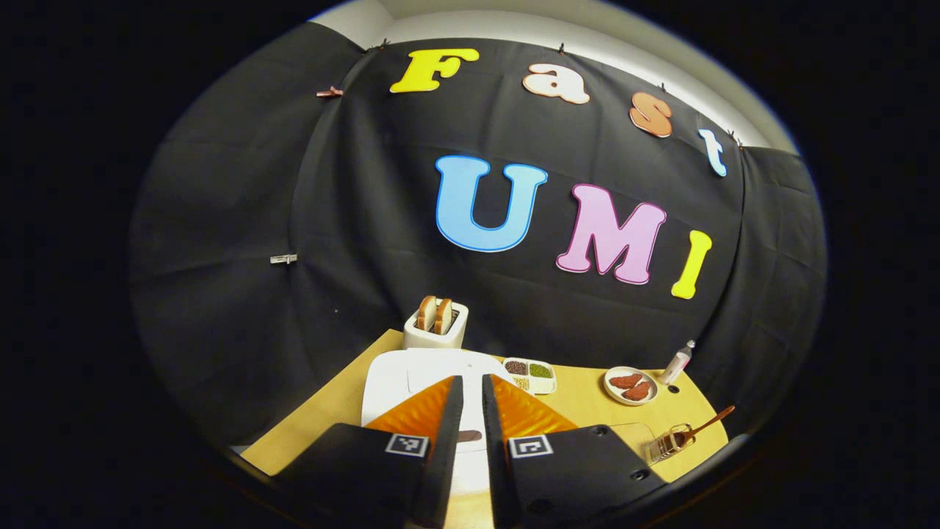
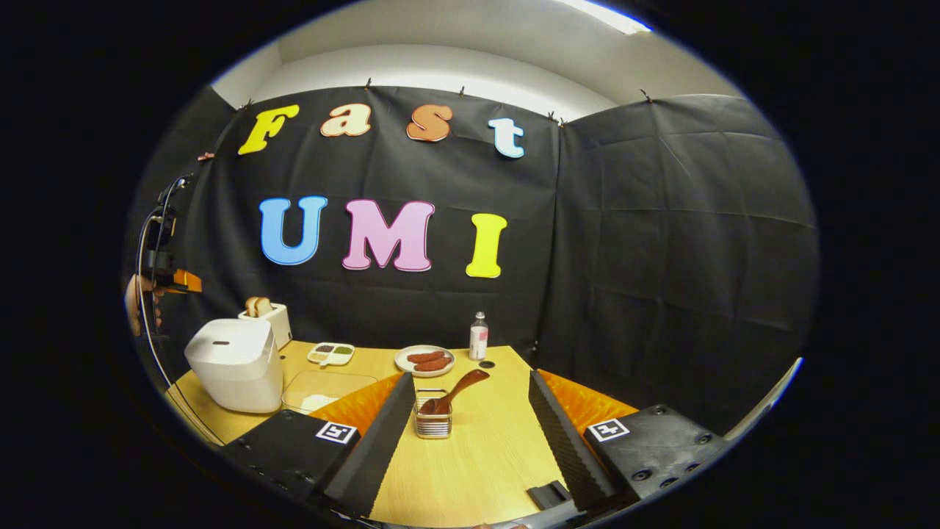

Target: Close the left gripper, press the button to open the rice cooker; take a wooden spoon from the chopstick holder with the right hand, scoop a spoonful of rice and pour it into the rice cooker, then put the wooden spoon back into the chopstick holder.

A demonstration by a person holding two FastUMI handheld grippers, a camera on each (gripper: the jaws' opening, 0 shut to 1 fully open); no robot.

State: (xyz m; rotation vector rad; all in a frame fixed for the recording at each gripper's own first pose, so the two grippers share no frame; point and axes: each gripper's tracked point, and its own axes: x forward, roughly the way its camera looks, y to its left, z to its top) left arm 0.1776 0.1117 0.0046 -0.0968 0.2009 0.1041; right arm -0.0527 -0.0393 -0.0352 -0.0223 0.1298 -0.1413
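I'm on the opening step: the left gripper (image 1: 470,411) has its two fingers drawn almost together with only a thin slit between them and nothing held, so I call it closed and ready to press. It hangs above the white rice cooker (image 1: 411,371), whose lid is down; a small dark mark shows through the slit on the lid's near part, which I judge to be the button, though it's too small to be sure.

From the right gripper view, the rice cooker (image 2: 235,364) sits at the left end of the wooden table (image 2: 470,463), lid shut, with the toaster (image 2: 268,319) just behind it. My right gripper (image 2: 470,411) is spread wide and empty, aimed straight at the wire chopstick holder (image 2: 433,419), where the wooden spoon (image 2: 455,391) stands tilted, its handle leaning up to the right. The clear container of rice (image 2: 323,393) lies just beside the cooker, between it and the holder.

Next I need to bring the closed left fingertips straight down onto that button and push firmly enough to pop the lid. The right hand should wait, then go for the spoon's handle above the holder's rim. Nothing is scooped yet; the plate of meat (image 2: 424,360) and bottle (image 2: 478,336) stay out of the way.
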